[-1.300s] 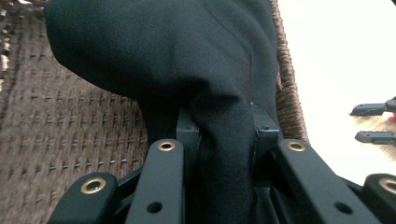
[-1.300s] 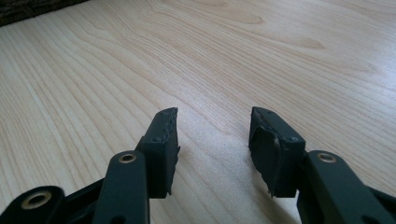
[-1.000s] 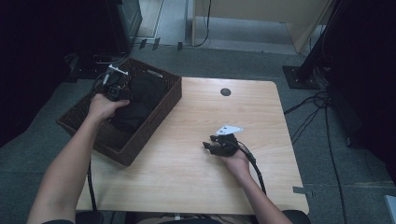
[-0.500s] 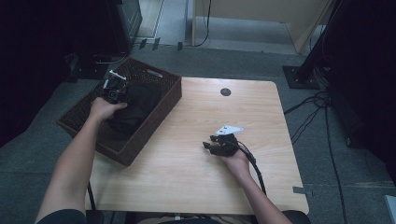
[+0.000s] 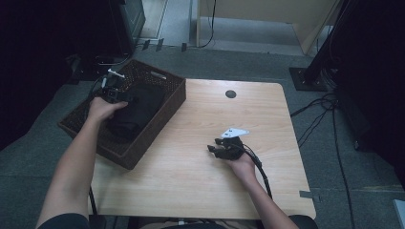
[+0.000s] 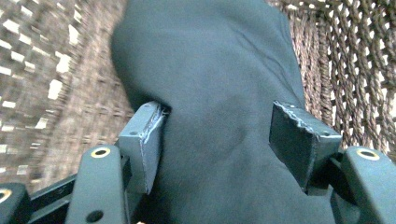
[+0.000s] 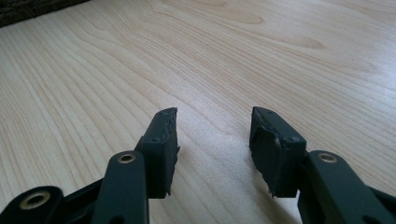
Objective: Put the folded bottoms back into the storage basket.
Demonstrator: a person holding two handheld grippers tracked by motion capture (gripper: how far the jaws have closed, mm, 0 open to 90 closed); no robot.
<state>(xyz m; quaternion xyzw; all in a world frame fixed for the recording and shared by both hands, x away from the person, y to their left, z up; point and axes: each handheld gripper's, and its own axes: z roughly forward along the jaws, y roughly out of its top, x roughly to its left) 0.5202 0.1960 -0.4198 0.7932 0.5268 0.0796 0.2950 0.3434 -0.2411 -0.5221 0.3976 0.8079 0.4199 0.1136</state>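
Black cloth (image 5: 133, 109): bundled in my wicker basket (image 5: 162, 112) at the desk's (image 5: 200, 186) left edge, long axis running from the near-left corner toward the far-right rim. Left hand-held gripper (image 5: 112, 91): arm stretched into the basket, its jaws have just been opening and stand wide, cloth lying between the pads (image 6: 144, 140), no pinch on it. Right hand-held gripper (image 5: 223, 149): resting low on bare desk, half open, holding nothing. Basket wall close beside the cloth
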